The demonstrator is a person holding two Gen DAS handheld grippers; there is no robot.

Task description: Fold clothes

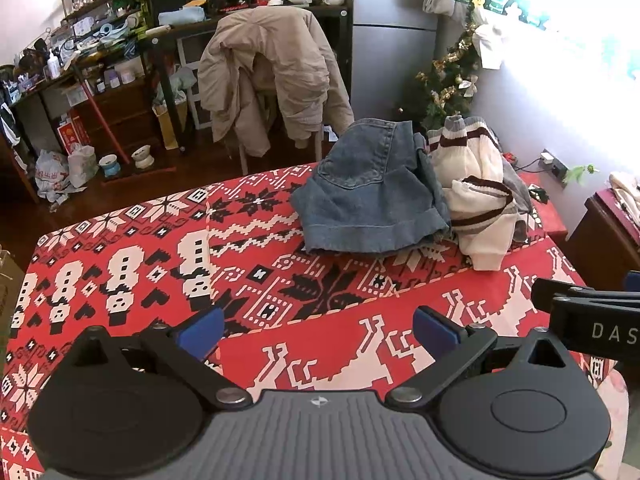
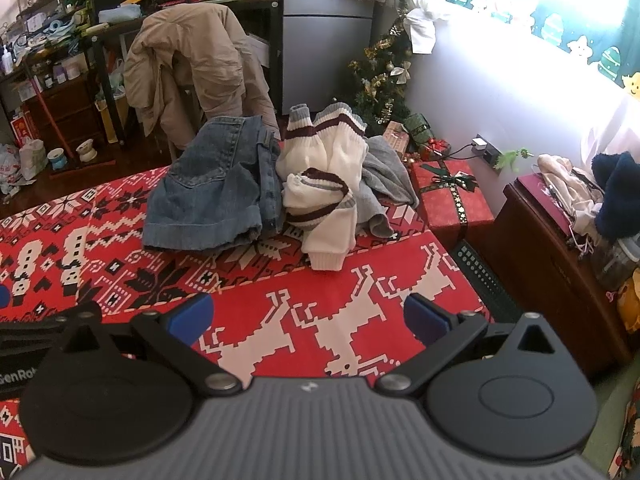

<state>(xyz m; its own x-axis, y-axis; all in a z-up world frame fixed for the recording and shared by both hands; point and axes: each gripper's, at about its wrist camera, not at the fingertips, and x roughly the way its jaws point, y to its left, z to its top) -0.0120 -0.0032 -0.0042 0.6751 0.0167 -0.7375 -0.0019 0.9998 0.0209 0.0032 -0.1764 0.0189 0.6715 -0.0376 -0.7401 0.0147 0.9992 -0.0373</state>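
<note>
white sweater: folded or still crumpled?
Crumpled. The sweater lies bunched in a heap beside the denim shorts, one sleeve hanging toward the front, cuffs sticking up.

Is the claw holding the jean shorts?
No, the left claw is open and empty, above the red tablecloth, while the denim shorts lie farther away.

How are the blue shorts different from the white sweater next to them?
The shorts are plain blue denim; the sweater is white knit with dark red stripes. The shorts lie fairly flat; the sweater is bunched in a heap. Both sit unfolded on the red tablecloth, touching.
</note>
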